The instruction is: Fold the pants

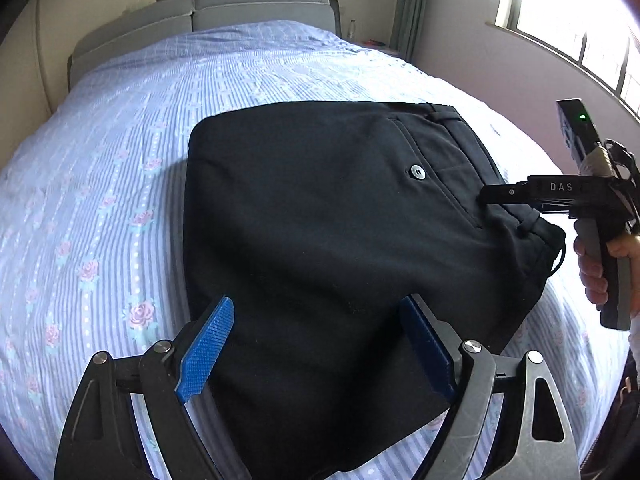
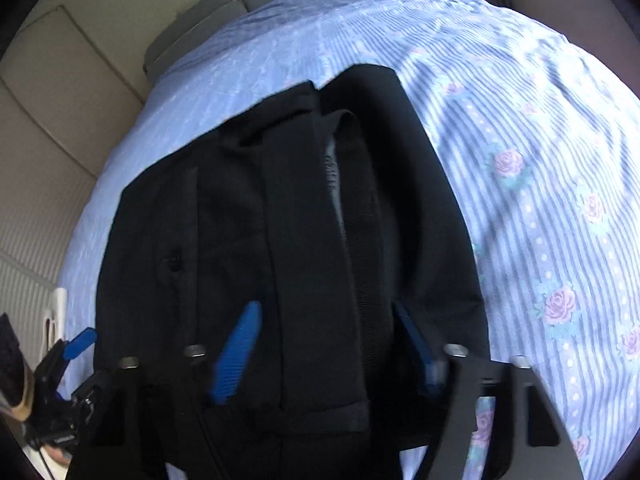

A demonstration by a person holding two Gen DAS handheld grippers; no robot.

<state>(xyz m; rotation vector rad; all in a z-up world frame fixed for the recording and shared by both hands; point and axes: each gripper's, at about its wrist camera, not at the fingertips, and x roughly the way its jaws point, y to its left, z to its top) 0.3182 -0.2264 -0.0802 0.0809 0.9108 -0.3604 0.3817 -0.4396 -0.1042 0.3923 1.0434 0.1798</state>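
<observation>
Black pants (image 1: 328, 216) lie folded on the bed, waistband and buttoned back pocket (image 1: 417, 171) toward the right. My left gripper (image 1: 316, 312) is open, its blue pads just above the near edge of the pants. The right gripper (image 1: 486, 194) shows in the left wrist view, reaching in from the right with its tip at the waistband. In the right wrist view the pants (image 2: 288, 220) fill the middle, waistband end nearest. My right gripper (image 2: 326, 316) is open with the waistband between its blue pads. The left gripper (image 2: 78, 342) shows at the lower left.
The bed (image 1: 100, 200) has a blue striped sheet with pink roses. A grey headboard (image 1: 224, 12) stands at the far end. A window (image 1: 576, 20) and a green curtain (image 1: 408, 4) are at the right. A beige panelled wall (image 2: 44, 140) is left of the bed.
</observation>
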